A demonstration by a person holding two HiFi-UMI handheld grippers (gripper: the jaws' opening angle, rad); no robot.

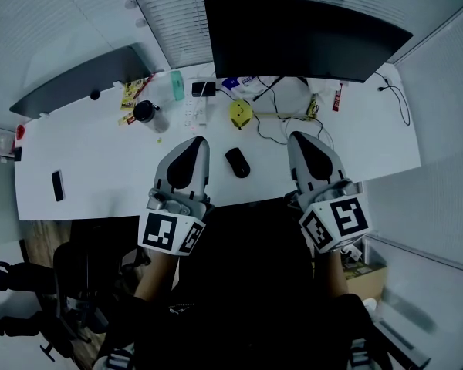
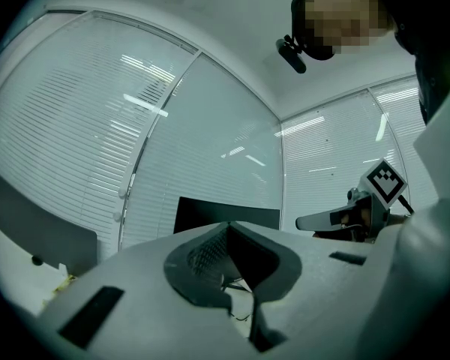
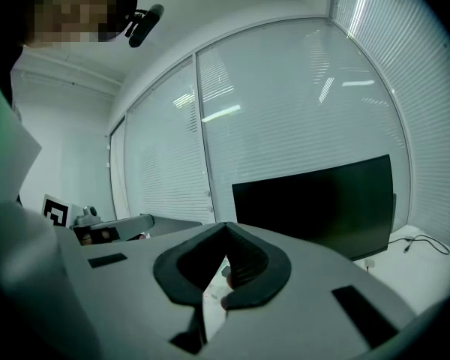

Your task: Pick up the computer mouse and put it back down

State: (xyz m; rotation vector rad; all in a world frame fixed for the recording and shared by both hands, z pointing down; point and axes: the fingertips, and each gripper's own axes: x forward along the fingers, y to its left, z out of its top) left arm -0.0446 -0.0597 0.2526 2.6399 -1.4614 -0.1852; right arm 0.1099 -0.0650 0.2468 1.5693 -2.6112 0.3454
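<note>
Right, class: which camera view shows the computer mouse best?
The head view: the computer mouse lies in full sight on the white desk. Neither gripper view clearly shows it; both look level toward the monitor.

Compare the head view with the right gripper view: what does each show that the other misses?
Head view only: the computer mouse lying on the white desk between the two grippers, and a phone further left. Right gripper view only: the right gripper seen along its jaws, which are together with nothing between them. Both: the dark monitor, the left gripper and part of the desk.
</note>
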